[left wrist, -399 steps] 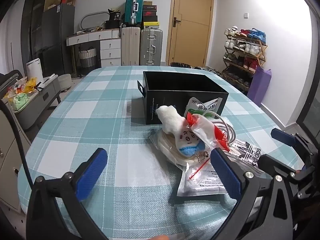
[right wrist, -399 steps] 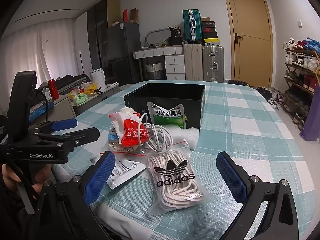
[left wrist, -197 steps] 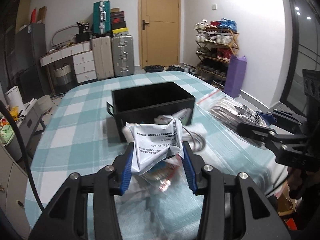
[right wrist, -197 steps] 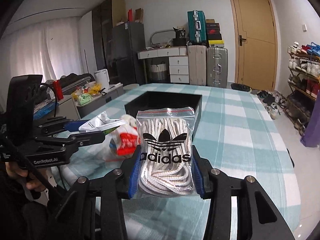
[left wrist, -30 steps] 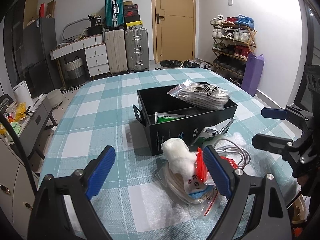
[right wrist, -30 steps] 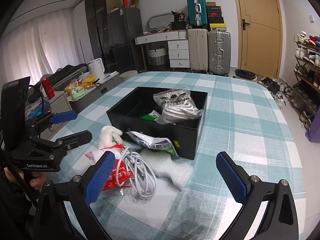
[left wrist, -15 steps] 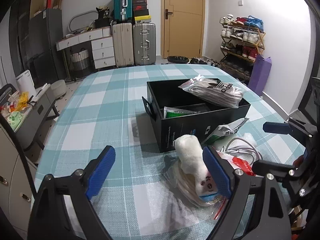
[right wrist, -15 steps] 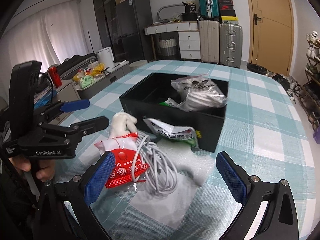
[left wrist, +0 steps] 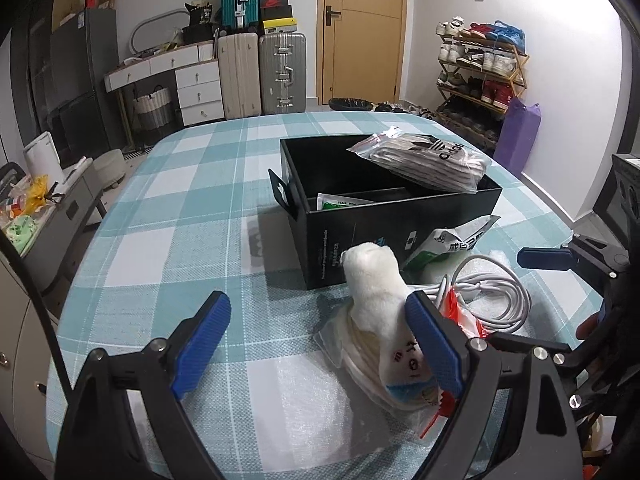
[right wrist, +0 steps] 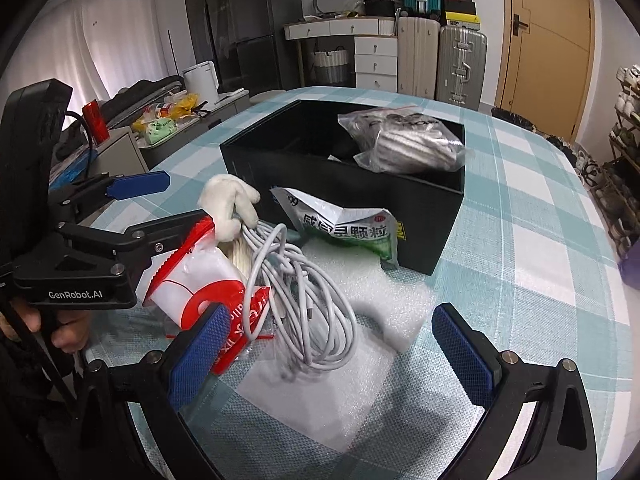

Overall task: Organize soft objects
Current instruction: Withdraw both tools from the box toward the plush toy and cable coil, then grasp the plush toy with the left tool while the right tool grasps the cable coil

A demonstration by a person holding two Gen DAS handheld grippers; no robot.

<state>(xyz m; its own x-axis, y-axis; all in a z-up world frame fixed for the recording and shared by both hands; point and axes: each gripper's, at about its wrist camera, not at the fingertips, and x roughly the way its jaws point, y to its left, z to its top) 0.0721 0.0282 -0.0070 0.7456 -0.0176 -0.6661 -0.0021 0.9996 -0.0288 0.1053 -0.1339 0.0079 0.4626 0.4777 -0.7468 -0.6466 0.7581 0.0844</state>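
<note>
On the checked table a black box (left wrist: 384, 236) holds a clear bag of white laces (left wrist: 424, 164) across its rim and a green-white packet inside. In front of it lies a pile: a white plush toy (left wrist: 374, 280), a red-white packet (right wrist: 208, 280), a coiled white cable (right wrist: 308, 304) and a green-white sachet (right wrist: 344, 232). My left gripper (left wrist: 318, 336) is open, with the plush just inside its right finger. My right gripper (right wrist: 332, 350) is open just above the cable coil, with nothing pressed between its pads.
A white foam sheet (right wrist: 360, 312) lies under the pile. The left gripper (right wrist: 160, 204), held by a hand, shows close on the left of the right wrist view. Suitcases (left wrist: 280, 72), drawers and a shoe rack (left wrist: 480, 68) stand beyond the table.
The right gripper has come down and closer to the cable and red packet. The left gripper has edged toward the plush toy. Both stay open.
</note>
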